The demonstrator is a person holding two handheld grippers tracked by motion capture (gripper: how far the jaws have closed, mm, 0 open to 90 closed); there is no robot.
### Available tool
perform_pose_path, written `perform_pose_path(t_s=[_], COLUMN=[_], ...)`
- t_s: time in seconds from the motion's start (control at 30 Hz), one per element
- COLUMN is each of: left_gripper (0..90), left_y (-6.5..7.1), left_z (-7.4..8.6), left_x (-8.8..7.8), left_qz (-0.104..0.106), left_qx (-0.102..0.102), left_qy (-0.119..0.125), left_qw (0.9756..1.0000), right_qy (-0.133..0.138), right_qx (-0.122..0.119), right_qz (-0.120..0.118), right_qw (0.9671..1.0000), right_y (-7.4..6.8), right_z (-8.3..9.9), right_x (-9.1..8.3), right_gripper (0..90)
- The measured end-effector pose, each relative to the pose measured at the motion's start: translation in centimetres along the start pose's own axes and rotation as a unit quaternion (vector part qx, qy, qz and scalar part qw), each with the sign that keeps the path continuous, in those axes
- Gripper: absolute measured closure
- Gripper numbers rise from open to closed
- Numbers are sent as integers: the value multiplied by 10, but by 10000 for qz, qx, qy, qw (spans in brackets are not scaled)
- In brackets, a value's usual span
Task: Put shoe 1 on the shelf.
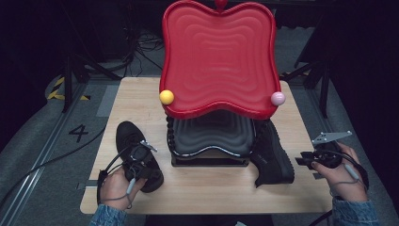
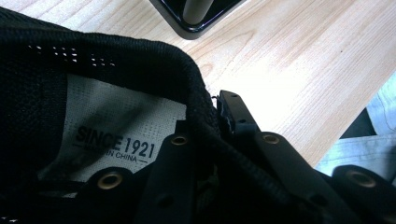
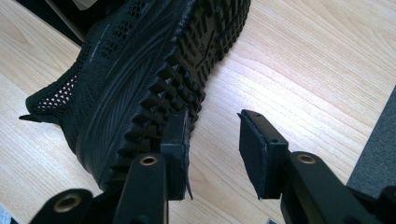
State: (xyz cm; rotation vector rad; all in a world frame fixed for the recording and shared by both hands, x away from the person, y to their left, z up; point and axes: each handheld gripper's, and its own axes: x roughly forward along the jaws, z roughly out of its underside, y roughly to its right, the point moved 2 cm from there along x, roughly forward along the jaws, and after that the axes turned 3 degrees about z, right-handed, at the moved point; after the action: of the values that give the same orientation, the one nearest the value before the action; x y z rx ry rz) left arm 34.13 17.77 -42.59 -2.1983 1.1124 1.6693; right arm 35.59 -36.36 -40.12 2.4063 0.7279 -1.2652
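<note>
Left gripper point(image 2: 205, 140) pinches shoe point(image 2: 93, 84) collar, insole "SINCE 1921"; right gripper point(image 3: 212, 149) spread.

A light wooden desk point(image 1: 197, 188) carries a black stepped stand point(image 1: 209, 141) at its middle, and a large red wavy-edged plastic tray point(image 1: 219, 56) sits on top of it. A yellow ball point(image 1: 166, 97) lies at the tray's near left corner and a pink ball point(image 1: 277, 98) at its near right. A black knit sneaker point(image 1: 129, 136) stands left of the stand. A second black sneaker point(image 1: 273, 157) lies on its side just right of the stand.
</note>
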Motion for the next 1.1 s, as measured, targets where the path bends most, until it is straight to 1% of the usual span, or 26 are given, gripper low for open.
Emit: perform_pose_path(t_s=[0.03, 0.13, 0.23, 0.3, 0.43, 0.47, 0.5, 0.53, 0.57, 0.6, 0.67, 0.7, 0.73, 0.77, 0.8, 0.9, 0.93, 1.1], left_gripper=[849, 862, 870, 876, 877, 877, 878, 877, 877, 876, 875, 875, 874, 874, 874, 874, 874, 871], left_y=[0, 0, 0, 2, 4, 4, 5, 5, 5, 7, 9, 10, 11, 13, 14, 18, 20, 25], left_z=[1, 1, 0, 0, -1, -2, -2, -3, -3, -4, -6, -7, -8, -9, -10, -12, -13, -18], left_x=[0, -1, -3, -4, -8, -10, -13, -16, -18, -22, -26, -29, -31, -34, -36, -43, -47, -60], left_qz=[41, 54, 13, 32, -40, -54, -18, 5, 19, 105, 167, 192, 183, 207, 161, 144, 105, 69], left_qx=[-36, -11, 98, 173, 283, 307, 279, 292, 338, 307, 377, 426, 477, 487, 540, 562, 596, 650], left_qy=[-1, -4, -69, -198, -339, -301, -324, -303, -281, -306, -286, -279, -267, -265, -244, -235, -227, -240], left_qw=[10000, 10000, 9999, 9996, 9990, 9991, 9991, 9991, 9990, 9990, 9987, 9985, 9983, 9982, 9981, 9980, 9979, 9976], right_qy=[-2, -11, 26, 3, 25, 42, 14, 28, 32, 33, 45, 4, 38, 11, -17, 6, 11, 68], right_qx=[1, -35, -17, -15, 33, 43, 57, 59, 59, 60, 64, 66, 82, 82, 90, 83, 80, 128], right_qz=[4, -19, -13, -10, 9, 16, 11, 16, 12, 10, 19, 3, 25, 14, 3, 10, 12, 36], right_qw=[10000, 10000, 10000, 10000, 10000, 10000, 10000, 10000, 10000, 10000, 10000, 10000, 10000, 10000, 10000, 10000, 10000, 9999], right_y=[0, -1, -1, 0, 2, 2, 3, 3, 3, 3, 3, 3, 3, 3, 3, 3, 3, 3], right_z=[0, -1, -1, -1, 1, 2, 2, 2, 2, 2, 3, 3, 4, 4, 4, 5, 5, 6], right_x=[0, 0, 0, -2, -2, -3, -4, -5, -5, -5, -4, -4, -3, -4, -4, -4, -5, -7], right_gripper=[638, 638, 638, 638, 638, 637, 638, 638, 637, 638, 637, 637, 637, 637, 637, 637, 637, 637])
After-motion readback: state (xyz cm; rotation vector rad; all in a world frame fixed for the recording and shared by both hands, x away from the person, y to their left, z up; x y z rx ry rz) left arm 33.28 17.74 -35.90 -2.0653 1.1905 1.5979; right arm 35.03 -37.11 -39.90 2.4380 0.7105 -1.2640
